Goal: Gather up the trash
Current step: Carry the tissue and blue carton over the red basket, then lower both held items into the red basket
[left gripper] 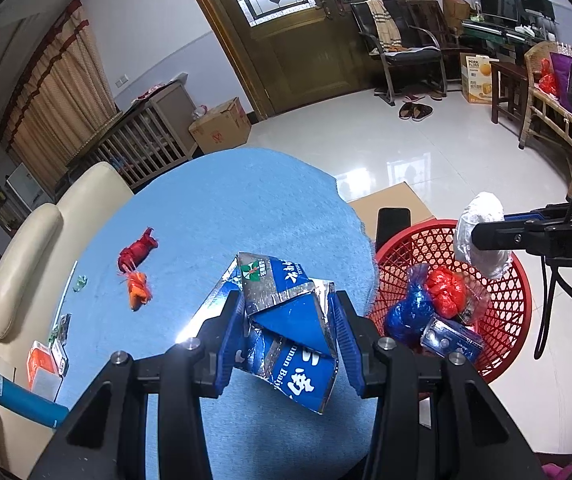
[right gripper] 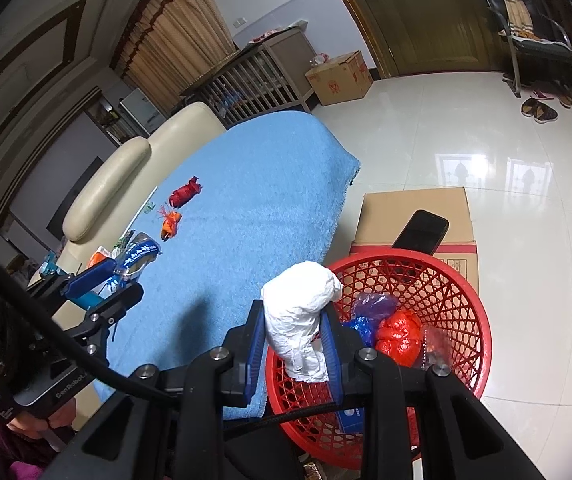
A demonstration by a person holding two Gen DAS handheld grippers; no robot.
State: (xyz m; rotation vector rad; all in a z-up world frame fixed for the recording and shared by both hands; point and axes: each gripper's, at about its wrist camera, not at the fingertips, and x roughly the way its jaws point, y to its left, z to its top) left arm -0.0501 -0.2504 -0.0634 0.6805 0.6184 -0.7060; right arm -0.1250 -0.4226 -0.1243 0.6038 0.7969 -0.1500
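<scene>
Clamping a crumpled blue and silver carton (left gripper: 286, 320) between their blue pads, the left tongs (left gripper: 290, 312) hold it above the blue towel-covered surface (left gripper: 213, 216), near its edge. The carton is creased and folded, white lettering on its blue panels. The right tongs (right gripper: 294, 340) are closed on a wad of white crumpled plastic (right gripper: 298, 320), held at the near rim of the red lattice basket (right gripper: 458, 304); in the left wrist view the same wad (left gripper: 482, 232) hangs over the basket (left gripper: 514, 280).

Inside the basket lie a red plastic bag (right gripper: 400, 334), a blue plastic bag (left gripper: 406, 316) and a small blue box (left gripper: 450, 338), packed close together. The basket stands on the white tiled floor (right gripper: 486, 140) just beside the surface edge. Behind it, touching or nearly so, sits a flat cardboard box (right gripper: 414, 216) with a black phone (right gripper: 422, 232) lying on top.

On the surface, well apart from the tongs, remain a red crumpled wrapper (left gripper: 137, 250) and an orange one (left gripper: 137, 290), near each other. A thin white stick (left gripper: 67, 288) and small green scraps (left gripper: 79, 283) lie towards the far edge. A cream sofa (left gripper: 25, 248) borders that side. Across the floor stand a second cardboard box (left gripper: 221, 124), a pair of slippers (left gripper: 416, 112) and dark chairs (left gripper: 402, 52).
</scene>
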